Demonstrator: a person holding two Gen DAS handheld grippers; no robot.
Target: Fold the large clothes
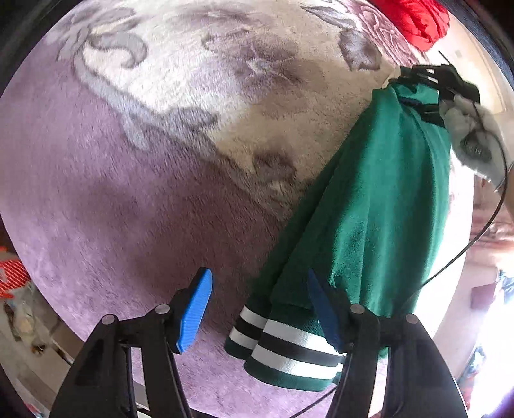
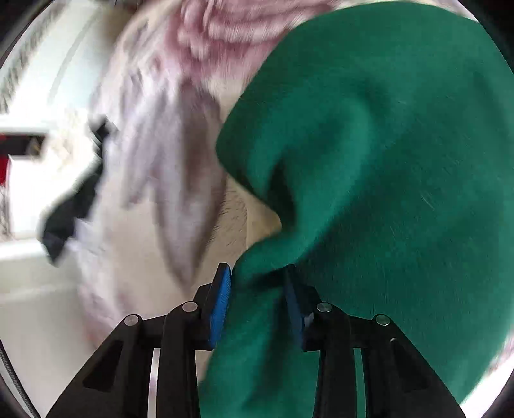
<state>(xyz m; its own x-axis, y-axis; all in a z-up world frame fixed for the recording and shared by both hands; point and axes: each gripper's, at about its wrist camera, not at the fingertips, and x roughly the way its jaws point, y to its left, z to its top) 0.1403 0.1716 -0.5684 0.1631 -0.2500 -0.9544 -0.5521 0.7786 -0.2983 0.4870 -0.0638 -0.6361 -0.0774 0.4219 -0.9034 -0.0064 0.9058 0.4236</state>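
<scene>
Clearly the fold is only partly made. Nearest the left wrist camera, the left gripper [image 1: 260,308] stands open with nothing pinched, its right pad just over the green garment [image 1: 379,199] at the striped cuffs [image 1: 289,347], which lie on the purple patterned blanket [image 1: 112,209]. In the right wrist view the right gripper [image 2: 257,302] has a bunched fold of green cloth between its jaws; blur hides whether the pads press it. Farther off, the cloth runs up to that gripper and a gloved hand [image 1: 472,128], with a red garment [image 1: 417,19] beyond. Laying flat and further folds probably remain.
</scene>
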